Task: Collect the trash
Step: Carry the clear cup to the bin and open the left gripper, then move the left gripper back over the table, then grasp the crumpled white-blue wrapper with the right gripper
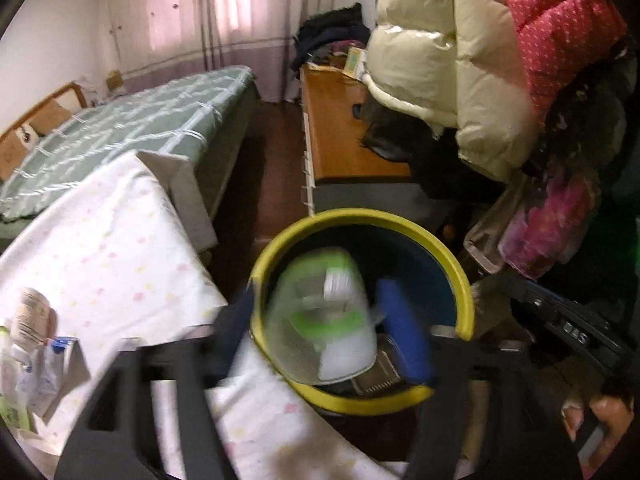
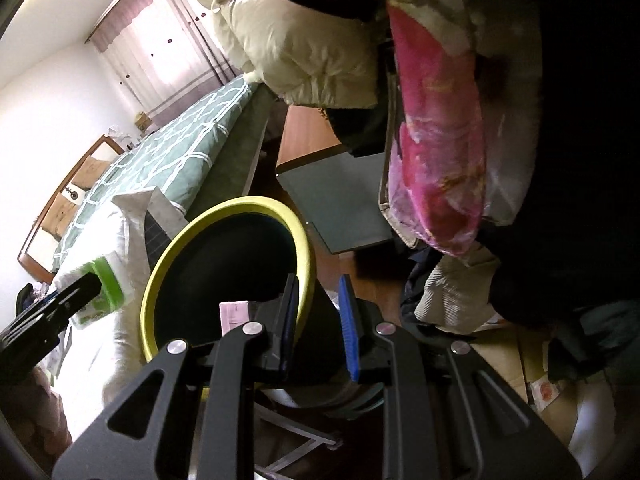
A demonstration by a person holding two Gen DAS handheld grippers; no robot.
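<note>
A dark bin with a yellow-green rim (image 1: 460, 276) stands beside the white spotted bedding; it also shows in the right wrist view (image 2: 160, 264). My left gripper (image 1: 320, 320) is shut on a green and white packet (image 1: 332, 312), blurred, held over the bin's mouth. The same packet (image 2: 104, 288) and the left gripper (image 2: 60, 304) show at the left of the right wrist view. My right gripper (image 2: 318, 328) is shut on the bin's rim, one finger inside and one blue finger (image 2: 350, 332) outside. A pink and white paper (image 2: 234, 316) lies inside the bin.
More wrappers and a bottle (image 1: 28, 336) lie on the white spotted bedding (image 1: 112, 248) at left. A green quilted bed (image 1: 132, 120), a wooden desk (image 1: 340, 128), hanging cream and red coats (image 1: 460, 60) and a pink bag (image 1: 552, 224) surround the bin.
</note>
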